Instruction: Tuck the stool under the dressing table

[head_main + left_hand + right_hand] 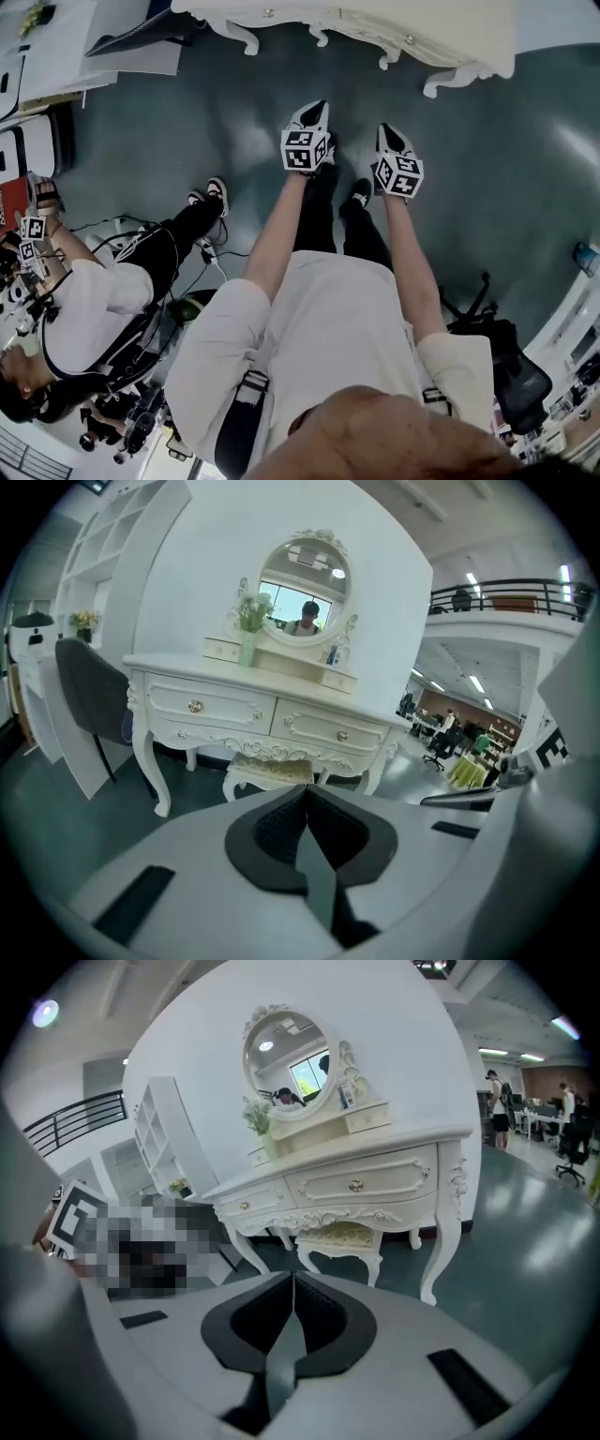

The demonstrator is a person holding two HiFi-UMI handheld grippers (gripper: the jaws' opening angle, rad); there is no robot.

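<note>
Head view: a dark teal floor (525,169) fills the room, and the white dressing table (412,23) runs along the top edge, its curved legs showing below the tabletop. Left of the dressing table and nearer the camera, a seated person (103,291) in a white top faces a cluttered desk. Right of the dressing table and well back from it stands a black office chair (511,375).

In the left gripper view the dressing table (262,682) stands against a white wall with two drawers across its front. An oval mirror (302,592) and a vase (247,649) of flowers stand on top. White shelving (94,536) rises to the left of it, and a grey chair (89,700) stands just beside its left end. The stool (270,772) sits under the dressing table, its cushioned seat below the drawers and between the table's legs. The right gripper view shows the same stool (342,1237) there.

Both of the person's bare arms reach straight forward toward the dressing table, side by side and apart from it. The left gripper (317,108) and right gripper (386,131) point at it above the floor, marker cubes facing up.

The left gripper's (305,789) jaws are clenched, tips meeting, with nothing between them. The right gripper's (292,1274) jaws are likewise pressed together and empty.
</note>
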